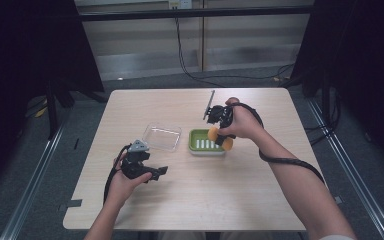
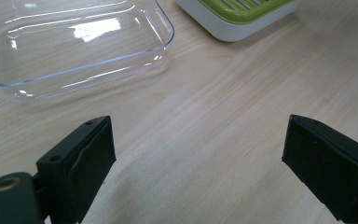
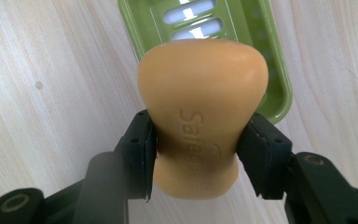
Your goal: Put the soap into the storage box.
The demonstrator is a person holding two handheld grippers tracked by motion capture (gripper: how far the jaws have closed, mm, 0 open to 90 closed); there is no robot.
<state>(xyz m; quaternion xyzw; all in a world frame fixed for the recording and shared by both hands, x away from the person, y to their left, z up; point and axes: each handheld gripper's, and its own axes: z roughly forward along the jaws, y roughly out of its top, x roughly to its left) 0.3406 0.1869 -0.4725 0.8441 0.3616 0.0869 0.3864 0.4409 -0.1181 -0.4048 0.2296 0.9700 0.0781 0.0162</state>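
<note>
Both jaws of the right gripper (image 3: 196, 154) clamp the orange soap bar (image 3: 200, 112) above the green soap dish (image 3: 270, 60). Near the clear lid (image 2: 74, 42), the left gripper (image 2: 198, 163) gapes wide, holding nothing.

Light wooden table (image 1: 195, 200), grey floor (image 1: 40, 165), pale panelled wall (image 1: 240, 45), trailing black cables (image 1: 190, 70), dark curtains (image 1: 25, 50) either side.

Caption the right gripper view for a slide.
Right tool shut on an orange soap bar, held above the green dish on the table.
</note>
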